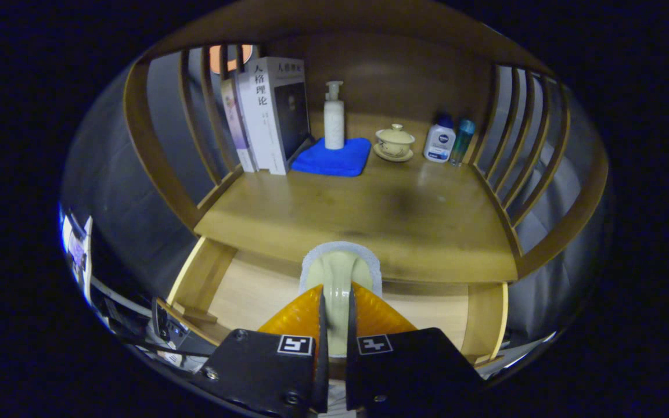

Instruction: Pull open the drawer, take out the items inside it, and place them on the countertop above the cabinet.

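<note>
wooden countertop [369,215] bears books [268,113], blue cloth [334,159], lidded cup [394,142], bottles [440,139].

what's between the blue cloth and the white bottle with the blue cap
A cream lidded teacup on its saucer, seen in the gripper view, between the blue folded cloth and the white blue-capped bottle.

A home-style corner staged in a recording booth.

A wooden cabinet with slatted side rails [520,133] carries household things on its surface [369,215]: upright books [268,113], a pump bottle [334,116] standing on a folded blue cloth [331,159], a lidded teacup [394,141] on its saucer, a white lotion bottle [439,139] and a small teal bottle [462,142] just beside it. Below the surface an open wooden drawer [253,290] shows. Grey booth wall lies behind the slats.
</note>
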The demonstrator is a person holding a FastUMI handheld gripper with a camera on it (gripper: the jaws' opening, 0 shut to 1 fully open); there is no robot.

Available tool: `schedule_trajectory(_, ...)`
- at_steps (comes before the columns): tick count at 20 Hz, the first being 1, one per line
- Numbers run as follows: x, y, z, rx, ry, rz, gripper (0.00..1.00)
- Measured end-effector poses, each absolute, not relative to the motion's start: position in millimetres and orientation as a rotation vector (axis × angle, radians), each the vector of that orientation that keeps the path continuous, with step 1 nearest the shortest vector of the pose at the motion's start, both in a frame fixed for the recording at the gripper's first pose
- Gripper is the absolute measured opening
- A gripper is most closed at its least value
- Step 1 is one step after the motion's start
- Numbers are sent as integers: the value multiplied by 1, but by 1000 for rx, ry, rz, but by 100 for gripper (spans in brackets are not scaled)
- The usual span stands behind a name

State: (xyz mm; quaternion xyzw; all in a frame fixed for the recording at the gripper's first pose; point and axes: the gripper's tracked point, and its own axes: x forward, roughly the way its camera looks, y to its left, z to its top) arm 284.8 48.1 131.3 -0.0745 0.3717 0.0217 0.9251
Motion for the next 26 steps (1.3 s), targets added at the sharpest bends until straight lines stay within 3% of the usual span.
schedule_trajectory(13,364,43,146,-106,784,-31,15)
schedule_trajectory(26,399,36,135,-63,772,-69,15)
